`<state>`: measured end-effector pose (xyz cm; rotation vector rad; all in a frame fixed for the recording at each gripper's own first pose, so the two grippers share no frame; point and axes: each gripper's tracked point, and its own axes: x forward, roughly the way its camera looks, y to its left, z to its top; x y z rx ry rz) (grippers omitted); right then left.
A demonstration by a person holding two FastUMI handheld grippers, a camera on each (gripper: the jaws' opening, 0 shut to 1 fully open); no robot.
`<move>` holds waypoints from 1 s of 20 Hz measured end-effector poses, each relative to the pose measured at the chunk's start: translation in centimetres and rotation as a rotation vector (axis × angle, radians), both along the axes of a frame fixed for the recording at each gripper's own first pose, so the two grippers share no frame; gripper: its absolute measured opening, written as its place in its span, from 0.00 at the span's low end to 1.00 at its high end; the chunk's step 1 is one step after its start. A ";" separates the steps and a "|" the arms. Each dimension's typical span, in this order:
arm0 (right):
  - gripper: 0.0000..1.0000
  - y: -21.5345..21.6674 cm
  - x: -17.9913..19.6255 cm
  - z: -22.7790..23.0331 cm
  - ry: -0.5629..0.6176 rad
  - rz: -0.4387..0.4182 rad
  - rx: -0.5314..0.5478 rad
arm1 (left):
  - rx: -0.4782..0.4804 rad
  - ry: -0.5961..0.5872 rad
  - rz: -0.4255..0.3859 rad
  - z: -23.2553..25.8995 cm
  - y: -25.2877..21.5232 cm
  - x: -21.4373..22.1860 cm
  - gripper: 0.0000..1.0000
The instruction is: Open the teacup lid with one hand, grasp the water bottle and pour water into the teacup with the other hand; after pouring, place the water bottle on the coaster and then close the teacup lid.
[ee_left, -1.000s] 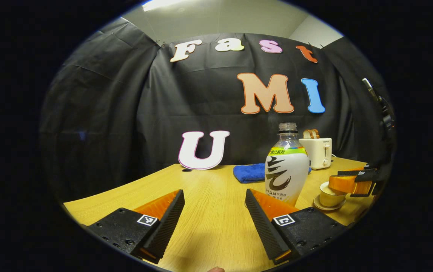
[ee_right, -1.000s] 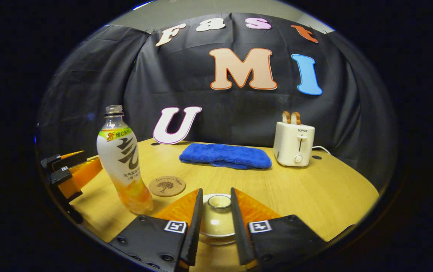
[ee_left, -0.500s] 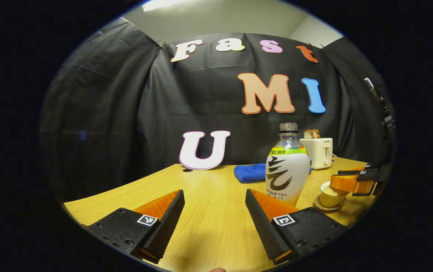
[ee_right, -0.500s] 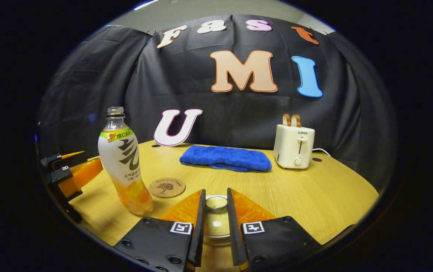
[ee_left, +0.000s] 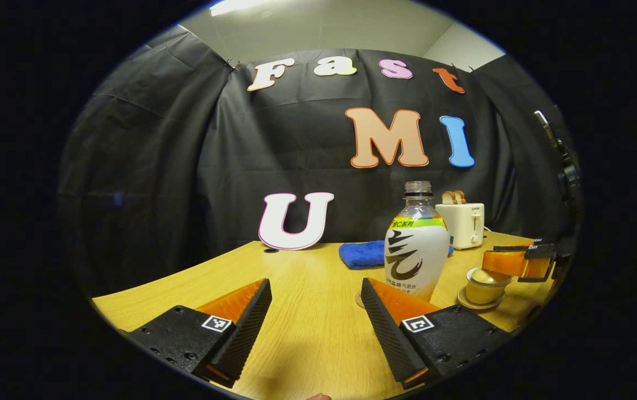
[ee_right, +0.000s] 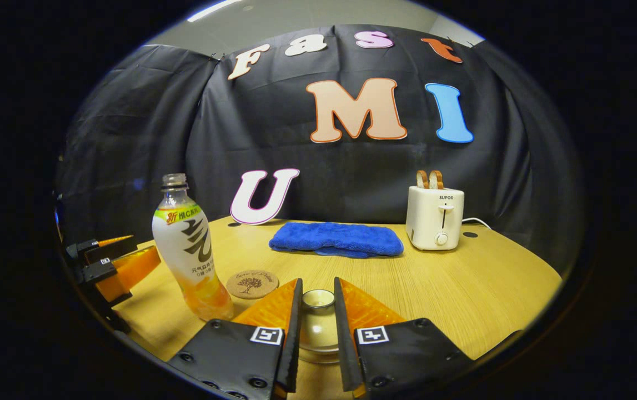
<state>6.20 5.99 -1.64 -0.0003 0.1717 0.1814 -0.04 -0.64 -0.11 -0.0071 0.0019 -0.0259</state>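
Step in hand: lifting the lid. Right tool (ee_right: 316, 333): fingers closed in on the knob of the teacup lid (ee_right: 318, 303), apparently gripping; best raised straight up so the teacup (ee_left: 482, 289) stays on its saucer. Left tool (ee_left: 315, 311): fingers wide apart, holding nothing, near the water bottle (ee_left: 415, 253), which stands upright. Coaster (ee_right: 251, 283): just beside the bottle. Tabletop (ee_right: 462, 283): pale wood, also carrying 1 blue cloth (ee_right: 336, 239) and 1 toaster (ee_right: 435, 218). Room: black-draped booth.

A staged recording booth is posing as a kitchen: black cloth wall (ee_right: 146, 144) is hanging behind a light wooden table (ee_right: 479, 283) carrying a cream toaster (ee_right: 435, 218) and folded blue towel (ee_right: 336, 239).
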 end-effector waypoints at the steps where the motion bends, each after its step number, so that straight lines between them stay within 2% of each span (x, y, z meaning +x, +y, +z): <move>1: 0.34 -0.1 0.0 0.1 0.000 -0.001 0.006 | -0.001 -0.001 -0.008 0.0 -0.2 -0.1 0.95; 5: 0.36 -0.2 0.0 0.4 -0.007 0.003 0.022 | -0.001 -0.002 -0.026 0.1 -0.5 -0.1 0.95; 6: 0.32 -0.2 -0.2 0.7 -0.014 0.006 0.034 | -0.001 -0.003 -0.031 0.1 -0.6 -0.2 0.95; 8: 0.36 -0.2 -0.3 1.3 -0.026 0.010 0.059 | -0.003 -0.003 -0.042 0.1 -0.9 -0.3 0.95; 9: 0.31 -0.2 -0.4 1.6 -0.029 0.012 0.066 | -0.004 -0.008 -0.052 0.3 -1.1 -0.4 0.95; 10: 0.34 -0.5 -0.3 1.7 -0.032 0.009 0.068 | -0.005 -0.012 -0.062 0.3 -1.4 -0.5 0.95; 13: 0.31 -1.3 -0.2 1.9 -0.027 -0.004 0.079 | -0.006 -0.011 -0.083 0.2 -1.7 -0.7 0.95; 18: 0.36 -2.4 -0.5 2.4 -0.039 -0.019 0.080 | -0.015 -0.014 -0.151 0.4 -3.1 -1.6 0.95; 19: 0.31 -2.7 -0.6 2.5 -0.041 -0.022 0.081 | -0.018 -0.012 -0.168 0.3 -3.6 -1.9 0.95; 20: 0.31 -2.9 -0.6 2.5 -0.040 -0.025 0.085 | -0.020 -0.007 -0.187 0.2 -4.0 -2.1 0.95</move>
